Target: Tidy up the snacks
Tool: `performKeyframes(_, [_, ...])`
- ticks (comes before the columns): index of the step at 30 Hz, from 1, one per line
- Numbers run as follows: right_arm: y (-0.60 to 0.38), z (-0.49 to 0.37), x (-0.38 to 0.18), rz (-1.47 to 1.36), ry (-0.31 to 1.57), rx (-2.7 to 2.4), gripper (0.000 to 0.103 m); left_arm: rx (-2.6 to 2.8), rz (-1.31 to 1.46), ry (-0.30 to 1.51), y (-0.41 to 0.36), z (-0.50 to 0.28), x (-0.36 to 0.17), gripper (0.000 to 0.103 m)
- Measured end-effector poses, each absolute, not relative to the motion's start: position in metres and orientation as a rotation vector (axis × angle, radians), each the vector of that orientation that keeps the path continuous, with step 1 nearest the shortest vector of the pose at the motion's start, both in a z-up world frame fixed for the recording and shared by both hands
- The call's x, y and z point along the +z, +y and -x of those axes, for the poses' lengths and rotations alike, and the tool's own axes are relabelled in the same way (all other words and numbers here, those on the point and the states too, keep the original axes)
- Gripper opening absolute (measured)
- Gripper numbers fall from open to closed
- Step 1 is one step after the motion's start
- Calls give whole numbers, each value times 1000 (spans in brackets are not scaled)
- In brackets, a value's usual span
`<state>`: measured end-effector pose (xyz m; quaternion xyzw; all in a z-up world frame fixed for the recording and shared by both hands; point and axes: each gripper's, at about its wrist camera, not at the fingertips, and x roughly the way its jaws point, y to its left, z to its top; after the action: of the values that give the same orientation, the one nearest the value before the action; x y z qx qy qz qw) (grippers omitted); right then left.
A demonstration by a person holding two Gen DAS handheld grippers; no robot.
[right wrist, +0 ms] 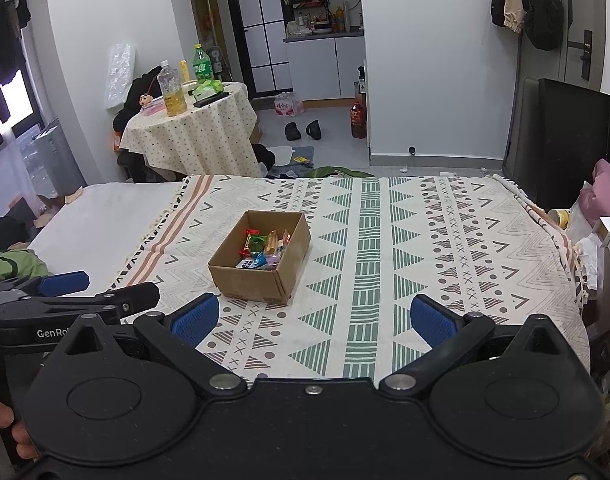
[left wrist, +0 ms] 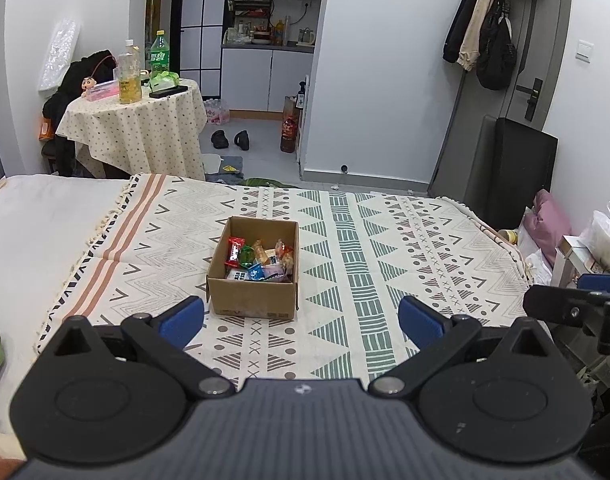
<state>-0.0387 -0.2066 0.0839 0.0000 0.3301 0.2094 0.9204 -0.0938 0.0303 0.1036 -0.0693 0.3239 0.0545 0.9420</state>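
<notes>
while both tools hang back from the bed, the cardboard box (left wrist: 253, 268) sits upright on the patterned blanket (left wrist: 385, 248), toward its middle, with the snacks (left wrist: 261, 260) — red, green, blue and orange wrappers — heaped loosely inside it. no wrapper is visible on the blanket outside the box in either view.

left hand-held gripper (left wrist: 301, 322): jaws spread wide, nothing between the blue pads, positioned short of the box's near wall and not touching it. right hand-held gripper (right wrist: 315, 320): likewise spread and empty, with the box ahead and slightly to its left, well apart.

assessment: collection appears complete, since every snack in view is already in the box. the contents lie jumbled rather than sorted, so any ordering inside remains undone — if the task requires it. whether items lie beyond the frame cannot be determined. the round surface (left wrist: 137, 120) in the background carries bottles and plays no evident part.
</notes>
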Motion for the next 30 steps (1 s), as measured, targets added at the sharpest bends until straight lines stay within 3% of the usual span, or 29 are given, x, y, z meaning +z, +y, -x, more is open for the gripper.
performKeyframes(30, [-208,37,83,-8,690,428,103,107,146,671,36,93,103,103])
